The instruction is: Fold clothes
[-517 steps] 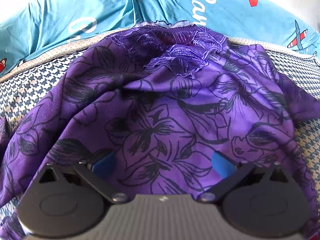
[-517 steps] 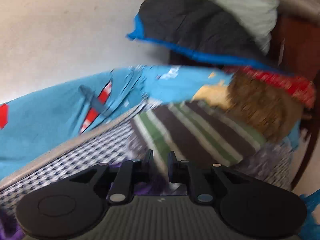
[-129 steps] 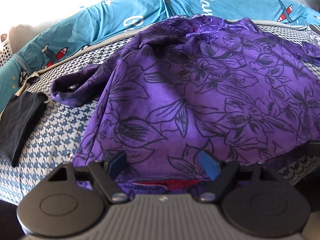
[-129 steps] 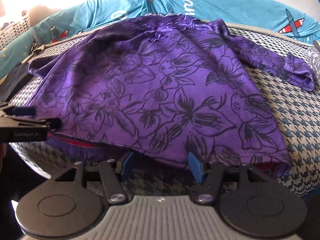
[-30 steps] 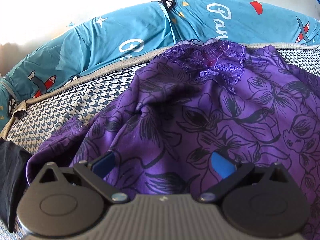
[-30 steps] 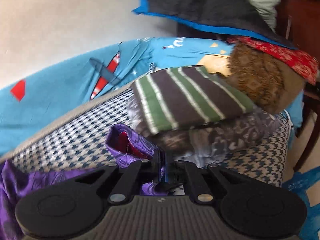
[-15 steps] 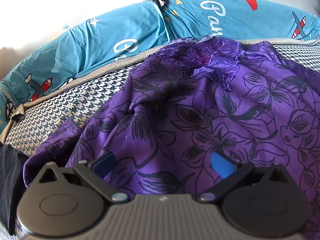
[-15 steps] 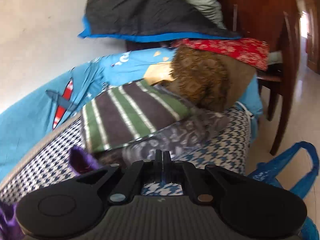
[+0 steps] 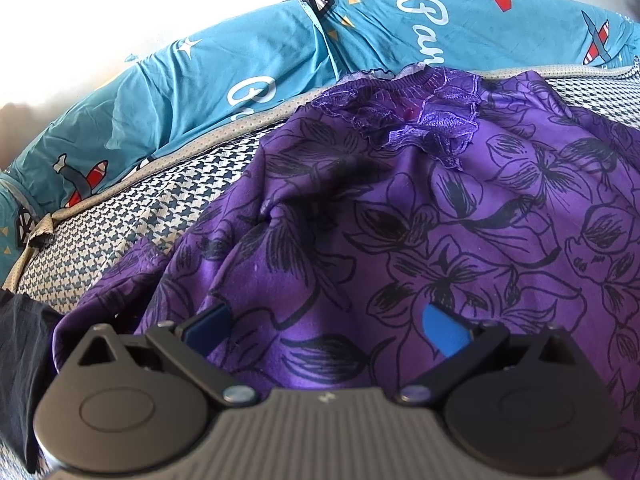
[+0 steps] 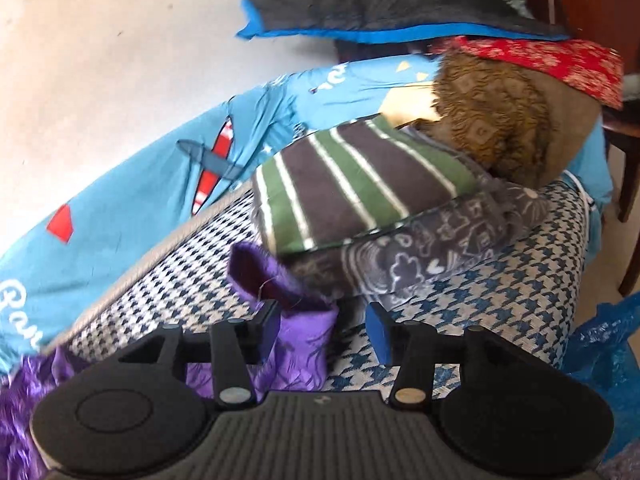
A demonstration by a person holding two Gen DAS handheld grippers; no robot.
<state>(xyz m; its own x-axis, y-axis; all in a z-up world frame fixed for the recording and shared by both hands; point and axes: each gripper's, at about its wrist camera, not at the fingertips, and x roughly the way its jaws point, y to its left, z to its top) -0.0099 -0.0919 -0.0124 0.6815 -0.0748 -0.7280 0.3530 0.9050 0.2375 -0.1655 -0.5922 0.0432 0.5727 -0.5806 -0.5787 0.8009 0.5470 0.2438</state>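
- Here, nearest the left wrist camera, the left gripper (image 9: 326,330) hangs with its jaws wide apart over the body of the purple blouse (image 9: 440,220); nothing sits between them, so it looks poised rather than gripping.
- The right gripper (image 10: 322,332) has its jaws opening, and the blouse's sleeve (image 10: 296,320) lies just inside the left one, its cuff standing up; the pads no longer pinch it, which suggests the sleeve is being laid out straight to the side before folding.
- The blouse lies spread flat on the bed (image 9: 168,208), lace collar (image 9: 424,120) towards the far edge, a sensible layout for folding the sleeves inward.
- Beside the blouse at the left edge lies a black garment (image 9: 20,360), apparently set aside.
- Beyond the sleeve a striped cloth (image 10: 352,188) rests on a grey patterned cloth (image 10: 440,248), probably a finished stack kept clear of the working area.
- Further back, a blue sheet (image 9: 240,64) runs along the wall.
- A blue bag (image 10: 604,344) shows at the right; its contents cannot be seen.
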